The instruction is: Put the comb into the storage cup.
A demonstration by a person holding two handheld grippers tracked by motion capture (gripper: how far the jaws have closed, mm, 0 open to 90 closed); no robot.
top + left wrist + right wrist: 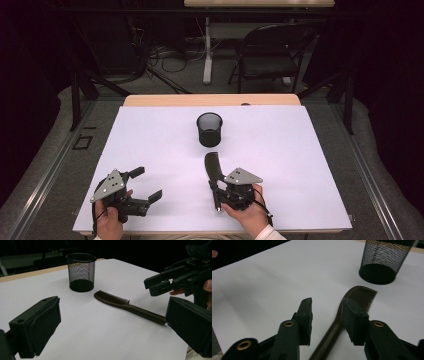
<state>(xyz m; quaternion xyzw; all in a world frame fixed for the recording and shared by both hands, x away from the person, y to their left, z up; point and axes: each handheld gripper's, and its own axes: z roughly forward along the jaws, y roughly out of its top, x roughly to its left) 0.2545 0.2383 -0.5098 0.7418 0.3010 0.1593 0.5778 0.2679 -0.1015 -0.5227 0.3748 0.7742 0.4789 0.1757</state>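
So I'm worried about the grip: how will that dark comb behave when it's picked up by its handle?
The comb looks like one rigid moulded piece, so it probably won't flop. Lying flat, it seems unlikely to roll. Its handle looks smooth and narrow, so it may pivot or slip between the right gripper fingers.

Black comb, black mesh cup, white table

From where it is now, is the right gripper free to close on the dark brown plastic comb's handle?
Probably yes. The right gripper is open astride the dark brown plastic comb, whose handle lies flat on the bare white table, nothing blocking.
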